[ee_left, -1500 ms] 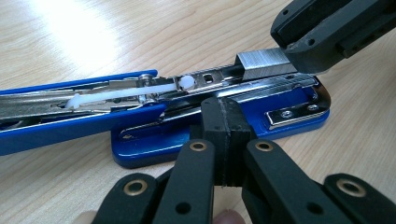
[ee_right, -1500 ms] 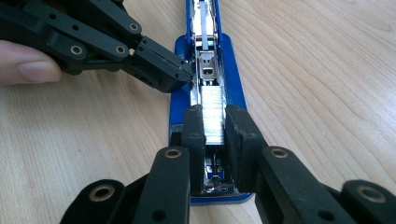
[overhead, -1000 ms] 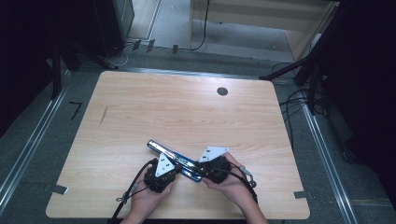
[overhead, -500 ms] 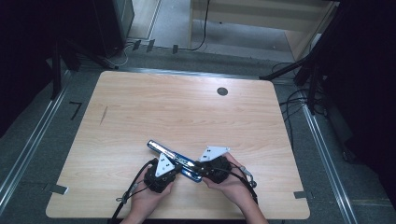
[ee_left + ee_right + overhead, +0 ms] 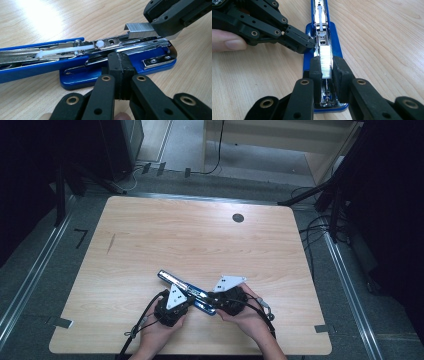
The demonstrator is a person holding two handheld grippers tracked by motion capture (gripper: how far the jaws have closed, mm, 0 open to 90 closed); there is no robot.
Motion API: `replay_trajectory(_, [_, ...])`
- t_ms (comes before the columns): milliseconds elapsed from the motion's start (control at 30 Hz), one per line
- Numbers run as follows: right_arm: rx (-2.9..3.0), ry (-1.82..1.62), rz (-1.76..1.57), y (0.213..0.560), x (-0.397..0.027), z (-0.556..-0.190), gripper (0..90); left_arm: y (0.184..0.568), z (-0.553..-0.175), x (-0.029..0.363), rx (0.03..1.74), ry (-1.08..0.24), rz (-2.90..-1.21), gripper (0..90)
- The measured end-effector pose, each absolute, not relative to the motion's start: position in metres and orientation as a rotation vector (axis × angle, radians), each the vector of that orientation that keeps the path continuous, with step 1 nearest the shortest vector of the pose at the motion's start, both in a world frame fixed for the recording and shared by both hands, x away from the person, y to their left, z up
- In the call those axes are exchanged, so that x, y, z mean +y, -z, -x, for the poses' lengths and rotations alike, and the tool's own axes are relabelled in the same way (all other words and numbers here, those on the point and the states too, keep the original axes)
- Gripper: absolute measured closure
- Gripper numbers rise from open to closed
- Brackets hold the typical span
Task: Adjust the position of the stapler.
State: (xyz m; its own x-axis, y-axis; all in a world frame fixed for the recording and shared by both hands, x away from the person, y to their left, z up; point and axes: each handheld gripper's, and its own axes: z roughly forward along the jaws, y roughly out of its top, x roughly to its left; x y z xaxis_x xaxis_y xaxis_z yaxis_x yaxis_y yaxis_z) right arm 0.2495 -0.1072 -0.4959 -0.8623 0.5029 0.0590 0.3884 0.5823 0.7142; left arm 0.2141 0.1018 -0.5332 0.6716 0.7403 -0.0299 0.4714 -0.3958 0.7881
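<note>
High view: an opened blue stapler point(image 5: 182, 290) lies on the near part of the wooden surface point(image 5: 200, 240), the left tongs point(image 5: 176, 301) and right tongs point(image 5: 220, 301) meeting over its near end, each in a hand. A round dark grommet point(image 5: 238, 218) sits far off; cables and stands lie beyond the surface edge.

Left gripper view: left tongs point(image 5: 119, 67) brought together, tips against the stapler point(image 5: 82, 62) side at its base, apparently steadying it. The right tongs point(image 5: 160, 23) carry a strip of staples point(image 5: 138, 28) over the magazine channel.

Right gripper view: right tongs point(image 5: 327, 65) clamped on the staples point(image 5: 325, 61), aligned above the stapler point(image 5: 322, 45) rail; left tongs point(image 5: 308, 45) touching the base beside it.

Risk: the strip may tilt, snap or miss the channel if lowered askew; the stapler may slide if the steadying push slackens.

Obstruction: the white pusher and spring in the rail ahead; the left tongs crowd one side.
</note>
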Motion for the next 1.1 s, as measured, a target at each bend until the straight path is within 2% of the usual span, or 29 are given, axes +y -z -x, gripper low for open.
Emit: replay_trajectory(1100, [2.672, -1.11, -0.738, 0.4973, -0.1023, -0.2515, 79.5, 0.5331, -0.2141, 0.1019, 0.932, -0.417, -2.067, 90.0])
